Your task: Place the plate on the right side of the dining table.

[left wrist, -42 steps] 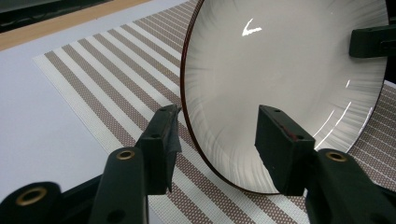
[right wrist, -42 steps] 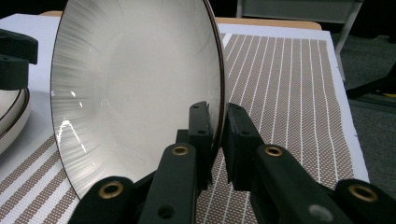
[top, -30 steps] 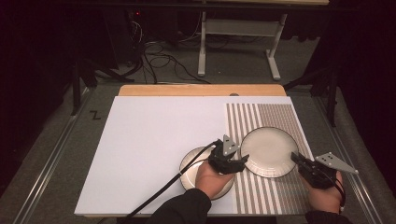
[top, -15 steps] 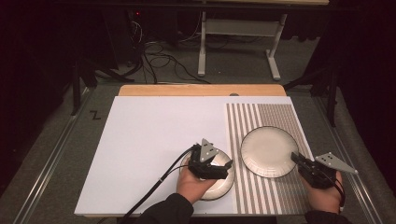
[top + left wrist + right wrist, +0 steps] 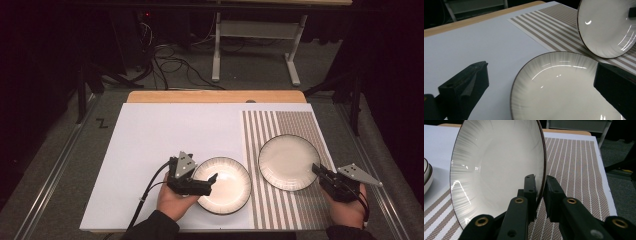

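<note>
While the right gripper sits at the lower right of the high view, we note its two black jaws clamped on the near rim of a round cream ceramic plate with a thin dark edge. That plate rests on the brown-and-white striped placemat, right of centre in the high view. Seen from the right gripper view, the plate fills the upper left of the frame, its rim pinched between the jaws at lower centre, and the mat runs off to the right.

We record the left gripper at lower centre of the high view, over the left edge of a second cream plate of the same kind. Its jaws stand wide apart and have just been opening; they press on nothing. Looking at the left gripper view, one jaw shows at the lower left and the other at the right edge, with this plate lying between and beyond them. It lies mostly on the white table sheet, its right edge reaching the striped mat. The two plates are near each other, not touching.
</note>
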Demonstrator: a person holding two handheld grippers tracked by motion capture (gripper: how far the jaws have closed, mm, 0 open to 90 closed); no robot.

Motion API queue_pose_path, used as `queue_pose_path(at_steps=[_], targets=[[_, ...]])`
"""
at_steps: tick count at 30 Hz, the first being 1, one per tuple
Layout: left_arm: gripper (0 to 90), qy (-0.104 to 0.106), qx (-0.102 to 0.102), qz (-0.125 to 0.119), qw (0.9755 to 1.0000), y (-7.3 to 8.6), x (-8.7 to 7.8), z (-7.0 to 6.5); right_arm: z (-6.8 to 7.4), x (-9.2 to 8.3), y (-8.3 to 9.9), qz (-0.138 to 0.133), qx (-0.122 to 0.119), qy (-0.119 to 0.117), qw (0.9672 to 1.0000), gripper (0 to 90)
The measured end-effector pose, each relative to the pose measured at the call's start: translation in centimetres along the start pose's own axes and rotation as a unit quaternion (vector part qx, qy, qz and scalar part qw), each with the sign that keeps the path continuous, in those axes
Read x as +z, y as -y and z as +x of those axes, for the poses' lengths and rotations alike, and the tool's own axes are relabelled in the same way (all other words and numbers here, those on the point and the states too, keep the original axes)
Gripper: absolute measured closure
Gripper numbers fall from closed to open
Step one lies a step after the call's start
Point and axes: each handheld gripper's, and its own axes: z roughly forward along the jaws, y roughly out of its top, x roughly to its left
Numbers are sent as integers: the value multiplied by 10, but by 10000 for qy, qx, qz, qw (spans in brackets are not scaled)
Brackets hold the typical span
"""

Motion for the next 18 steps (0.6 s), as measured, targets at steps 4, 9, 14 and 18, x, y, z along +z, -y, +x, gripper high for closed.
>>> queue_pose_path(at_steps=[4,9,14,18], targets=[[6,-162,-17,-1,9999,8,-20,16,0,0,0,15,15,30,10000,822],[8,-333,-106,148,9993,24,-41,38,0,0,1,56,68,63,9999,820],[8,-356,-290,117,9989,44,-51,50,-3,4,2,157,136,125,9997,805],[8,-295,-401,-93,9987,46,-54,51,-5,8,3,262,222,163,9993,792]])
